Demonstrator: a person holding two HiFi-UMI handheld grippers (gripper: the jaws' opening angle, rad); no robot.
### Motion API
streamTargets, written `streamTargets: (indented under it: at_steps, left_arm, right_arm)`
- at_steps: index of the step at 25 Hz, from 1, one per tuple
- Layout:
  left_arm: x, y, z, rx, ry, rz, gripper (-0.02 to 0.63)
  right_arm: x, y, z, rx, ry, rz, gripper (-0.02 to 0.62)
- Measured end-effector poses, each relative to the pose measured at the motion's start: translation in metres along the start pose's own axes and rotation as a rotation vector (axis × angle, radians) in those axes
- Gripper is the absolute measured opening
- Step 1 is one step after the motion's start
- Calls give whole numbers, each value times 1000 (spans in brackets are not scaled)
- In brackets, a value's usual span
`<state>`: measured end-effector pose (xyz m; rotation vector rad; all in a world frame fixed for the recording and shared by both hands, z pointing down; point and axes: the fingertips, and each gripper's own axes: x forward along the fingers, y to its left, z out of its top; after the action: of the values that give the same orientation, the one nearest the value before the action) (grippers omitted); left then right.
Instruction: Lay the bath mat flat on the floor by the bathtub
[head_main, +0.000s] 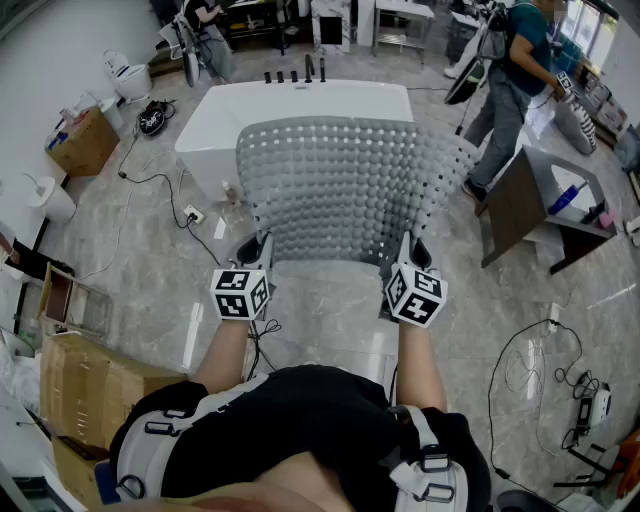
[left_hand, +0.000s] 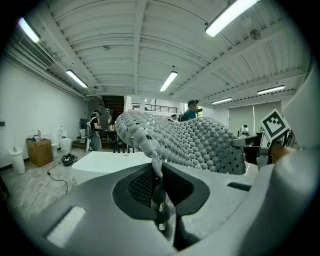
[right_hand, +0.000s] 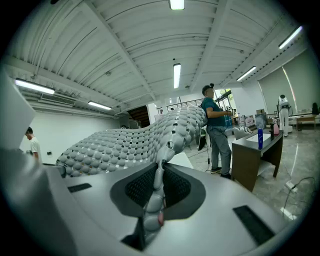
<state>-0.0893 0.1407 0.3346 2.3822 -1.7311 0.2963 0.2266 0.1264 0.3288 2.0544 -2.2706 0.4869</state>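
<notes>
A grey pebbled bath mat (head_main: 345, 190) with small holes is held spread out in the air in front of a white bathtub (head_main: 290, 108). My left gripper (head_main: 262, 250) is shut on the mat's near left corner, and the pinched mat edge (left_hand: 156, 175) runs between its jaws. My right gripper (head_main: 407, 252) is shut on the near right corner, where the mat edge (right_hand: 156, 187) is pressed between the pads. The mat (left_hand: 190, 142) arches up and away from both grippers and hides part of the tub's front.
The floor (head_main: 320, 310) is glossy marble tile. Cables and a power strip (head_main: 193, 214) lie left of the tub. A dark side table (head_main: 545, 205) stands at right, with a person (head_main: 510, 70) walking beyond it. Cardboard boxes (head_main: 85, 375) sit at left.
</notes>
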Motion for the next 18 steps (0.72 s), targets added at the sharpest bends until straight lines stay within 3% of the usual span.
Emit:
streamTargets:
  at_steps: [4, 10, 18]
  left_arm:
    - [-2, -2, 3, 12, -7, 17, 35]
    - [-10, 3, 4, 17, -12, 35, 35]
    - [-15, 11, 0, 2, -11, 47, 35]
  right_arm:
    - [1, -3, -2, 61, -7, 36, 32]
    - [-2, 9, -6, 66, -11, 82, 32]
    - [-4, 23, -12, 11, 6, 79, 29]
